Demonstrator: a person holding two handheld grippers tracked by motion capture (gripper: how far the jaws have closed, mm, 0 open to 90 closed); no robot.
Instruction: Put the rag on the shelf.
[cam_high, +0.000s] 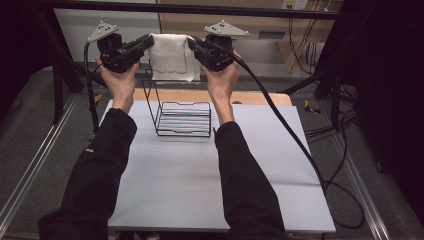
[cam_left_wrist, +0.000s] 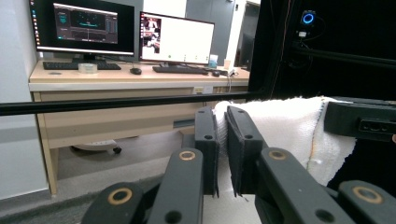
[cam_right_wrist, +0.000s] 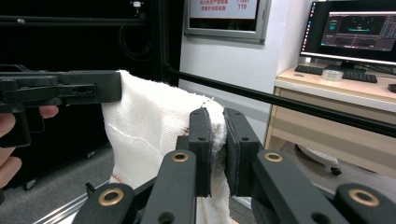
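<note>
Your left gripper (cam_high: 145, 42) and right gripper (cam_high: 194, 44) each pinch a top corner of the white towel (cam_high: 170, 57), stretched between them in the air above the black wire rack (cam_high: 182, 119). The towel hides the rack's upper back. On the wall sign (cam_right_wrist: 224, 13) behind, you can read "119", the rest blurred

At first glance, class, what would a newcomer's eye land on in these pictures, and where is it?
First, the white woven cloth, held up at the far side of the table, stretched between the left gripper and the right gripper, each clamped on a top corner. Below it, a black wire rack stands on the pale grey table.
</note>
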